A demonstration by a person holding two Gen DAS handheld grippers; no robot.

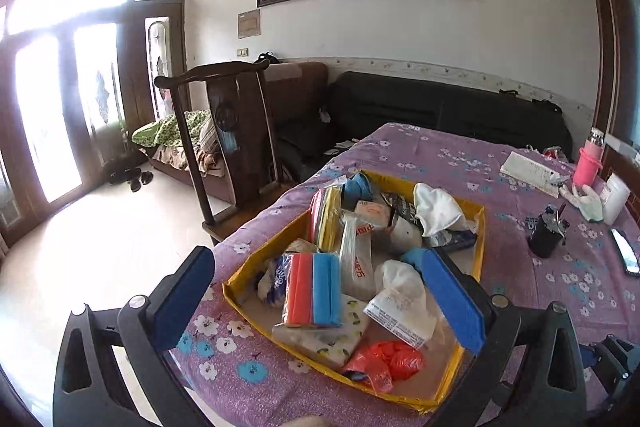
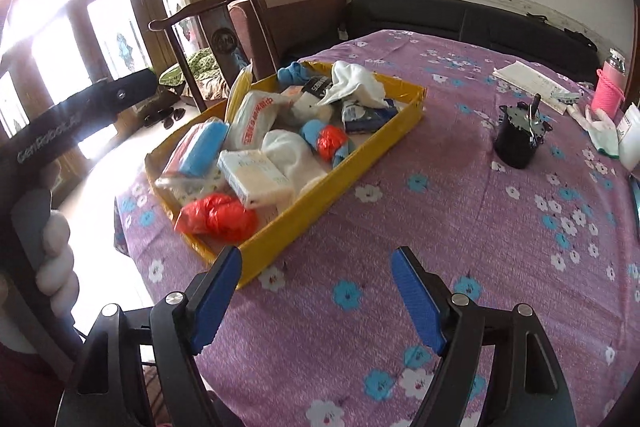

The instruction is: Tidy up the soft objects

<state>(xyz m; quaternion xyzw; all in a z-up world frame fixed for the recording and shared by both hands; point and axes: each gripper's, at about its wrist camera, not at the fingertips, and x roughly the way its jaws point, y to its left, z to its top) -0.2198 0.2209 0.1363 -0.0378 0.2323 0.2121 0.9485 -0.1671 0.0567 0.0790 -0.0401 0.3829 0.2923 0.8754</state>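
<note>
**Both claws spread wide and empty over a full yellow tray**

From the left wrist, we see our left gripper with its blue pads as far apart as they go, holding nothing. It hangs over the near end of the yellow tray, which sits on the purple flowered tablecloth. The tray is crowded: a wrapped sponge pack of red and blue blocks lies on top near us, a crumpled red plastic bag fills the near corner, and a white tissue packet rests beside it. Farther back lie a white cloth and a blue sock. We judge all of these light and yielding. The sponge pack should compress, so we would pinch it across its short sides; its film wrapper may be slippery. The red bag is thin and may slide loose, so a bite on its bunched middle seems safest.

From the right wrist, our right gripper also stands open with nothing between its pads, over bare cloth just outside the tray's near wall. The red bag bulges at the tray's near corner, close to spilling over. The person's hand grips the left tool's handle at the picture's left edge. A black cylinder stands well apart on the table.
</note>
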